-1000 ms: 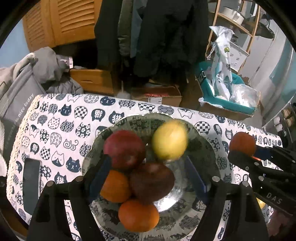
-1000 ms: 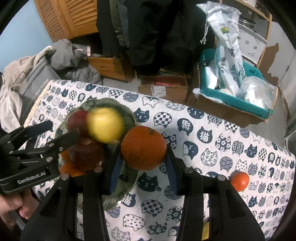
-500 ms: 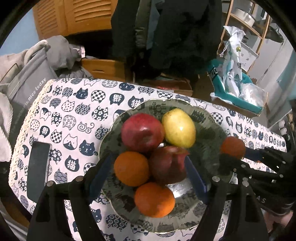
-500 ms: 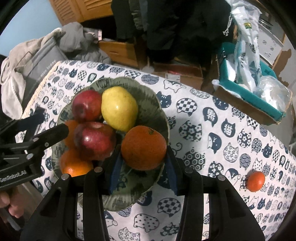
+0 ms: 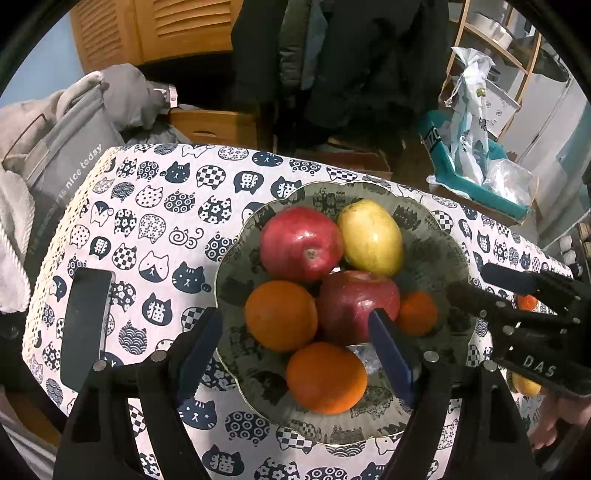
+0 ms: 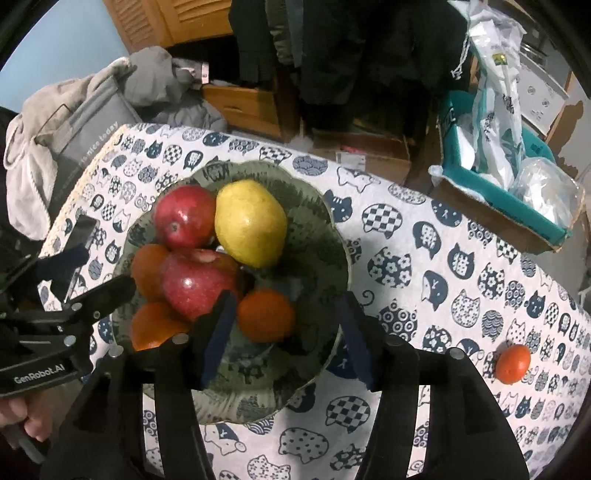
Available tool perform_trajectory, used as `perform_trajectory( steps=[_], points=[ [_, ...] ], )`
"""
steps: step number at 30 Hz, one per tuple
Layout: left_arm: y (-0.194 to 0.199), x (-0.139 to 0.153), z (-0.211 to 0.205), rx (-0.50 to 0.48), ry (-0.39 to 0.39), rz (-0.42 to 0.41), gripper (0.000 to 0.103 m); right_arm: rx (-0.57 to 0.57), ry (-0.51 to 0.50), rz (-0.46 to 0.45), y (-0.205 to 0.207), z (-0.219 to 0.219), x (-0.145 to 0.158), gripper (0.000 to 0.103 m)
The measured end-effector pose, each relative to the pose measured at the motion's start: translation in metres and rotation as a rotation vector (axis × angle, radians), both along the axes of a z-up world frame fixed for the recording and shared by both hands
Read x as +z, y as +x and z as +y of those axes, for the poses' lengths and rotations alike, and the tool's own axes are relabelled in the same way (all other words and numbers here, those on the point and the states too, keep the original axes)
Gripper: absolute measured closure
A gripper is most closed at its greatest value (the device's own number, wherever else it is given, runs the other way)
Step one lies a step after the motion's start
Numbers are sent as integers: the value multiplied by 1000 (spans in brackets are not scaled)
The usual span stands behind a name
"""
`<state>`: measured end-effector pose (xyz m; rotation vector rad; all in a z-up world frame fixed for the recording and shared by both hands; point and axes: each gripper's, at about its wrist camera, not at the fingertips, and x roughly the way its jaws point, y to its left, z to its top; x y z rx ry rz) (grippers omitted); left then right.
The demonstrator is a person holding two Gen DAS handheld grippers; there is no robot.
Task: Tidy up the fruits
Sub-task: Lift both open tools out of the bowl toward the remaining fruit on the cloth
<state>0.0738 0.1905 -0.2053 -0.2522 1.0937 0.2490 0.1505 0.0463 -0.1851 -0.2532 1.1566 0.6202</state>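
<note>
Because the small orange now sits in the green patterned bowl, on its right side, just beside the darker red apple, your right gripper has nothing in it: its jaws stand spread wide, one blue pad at the orange's left flank and the other out over the bowl rim, neither visibly pressing the fruit. From this placement I judge the drop done and the jaws opened to clear the fruit. In the bowl you also have a second red apple and a yellow pear-like fruit at the far side, with two larger oranges toward you; the pile leans together, which likely keeps the round pieces from rolling. Your left gripper hangs low over the bowl's near edge, jaws also spread and gripping nothing, straddling the near orange; whether it steadies the bowl I cannot tell. One small orange lies alone on the cloth, well apart to the right, and a yellow fruit is partly hidden behind the right gripper in the left view, so I judge the sorting unfinished. The bowl rests on a white tablecloth printed with navy cat faces; a dark phone lies flat near its left edge. Beyond the table: grey bag and clothing at left, wooden louvred cabinet, dark hanging coats, and a teal-lined box holding plastic bags at right.
</note>
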Motion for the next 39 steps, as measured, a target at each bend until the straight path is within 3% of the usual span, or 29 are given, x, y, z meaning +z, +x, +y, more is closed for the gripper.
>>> perform_trajectory(
  steps=[16, 30, 39],
  points=[
    [9, 14, -33, -68, 1, -21, 21, -83, -39, -59, 3, -47, 23, 44],
    [21, 26, -78, -146, -7, -41, 21, -190, -41, -88, 7, -108, 41, 30],
    [37, 25, -115, -209, -5, -29, 21, -254, -49, -79, 13, -153, 39, 29]
  ],
)
